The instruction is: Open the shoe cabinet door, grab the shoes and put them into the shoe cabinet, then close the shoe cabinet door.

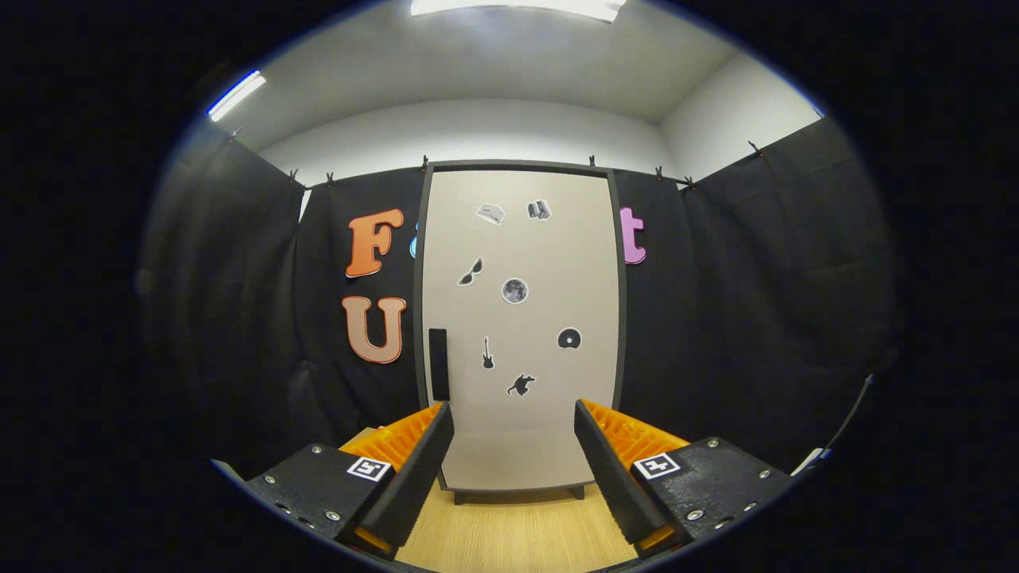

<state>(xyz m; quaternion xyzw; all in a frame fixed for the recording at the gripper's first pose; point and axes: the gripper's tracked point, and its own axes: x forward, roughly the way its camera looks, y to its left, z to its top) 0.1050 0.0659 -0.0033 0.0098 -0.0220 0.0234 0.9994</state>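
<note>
So, at centre-left of the frame sits the dark handle [439, 364] on the shut cabinet door [521, 318], which fills the middle, beyond my fingers. If I come in too far right, I'd likely miss the handle and just bump the door's face. Lower centre, my gripper [514, 438] is spread wide, holding and touching nothing, above the wooden floor [517, 533].
</note>
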